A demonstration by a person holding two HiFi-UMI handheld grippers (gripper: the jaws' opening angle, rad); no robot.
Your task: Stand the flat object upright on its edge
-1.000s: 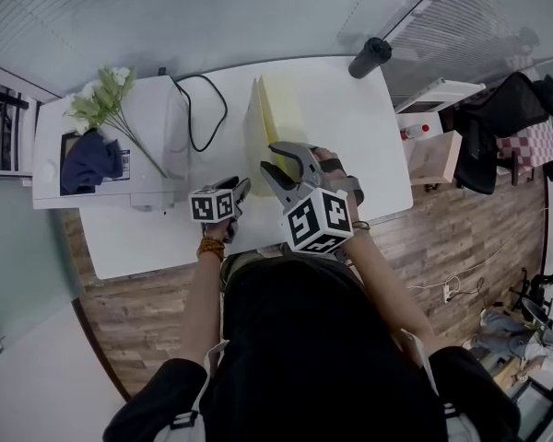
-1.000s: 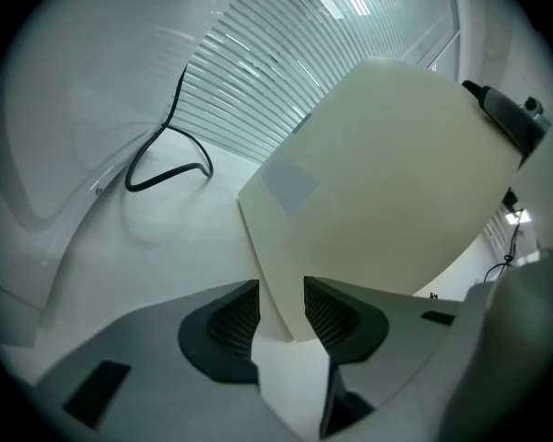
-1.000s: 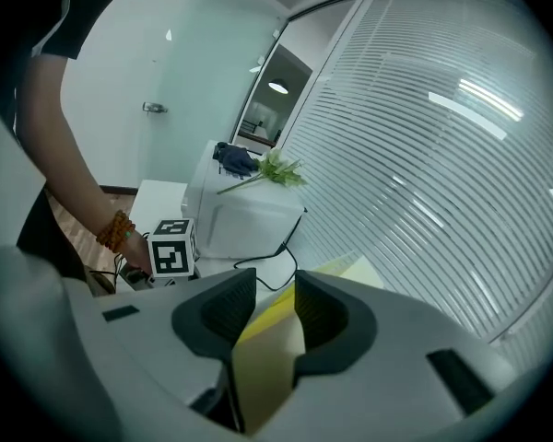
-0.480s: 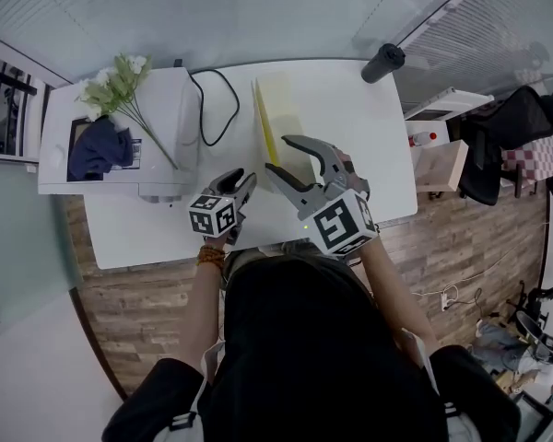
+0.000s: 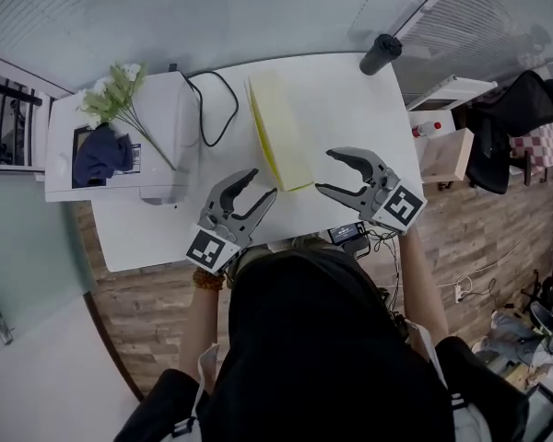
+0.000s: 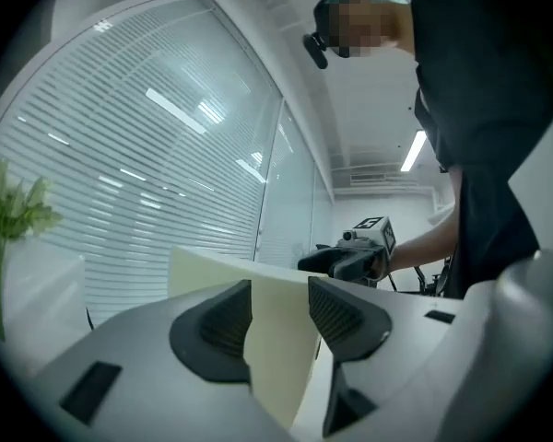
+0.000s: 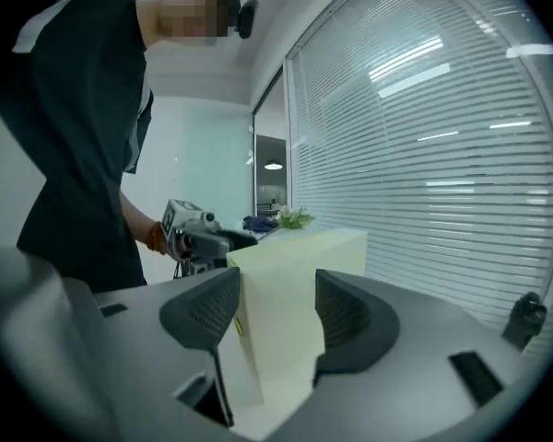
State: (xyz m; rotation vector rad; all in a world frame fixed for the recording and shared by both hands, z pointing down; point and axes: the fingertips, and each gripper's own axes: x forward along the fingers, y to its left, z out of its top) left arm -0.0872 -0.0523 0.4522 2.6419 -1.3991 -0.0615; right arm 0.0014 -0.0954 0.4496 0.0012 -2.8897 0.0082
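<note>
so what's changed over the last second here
The right gripper let go of the yellow board and swung off to its right; the left gripper rose clear. Both jaws have just been opening, nothing between them. The board stays upright on the table.

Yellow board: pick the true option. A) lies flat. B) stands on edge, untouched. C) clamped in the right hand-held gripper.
B: the board stands on edge on the table; the left hand-held gripper and right hand-held gripper, jaws just opening wider, are empty and clear of it.
</note>
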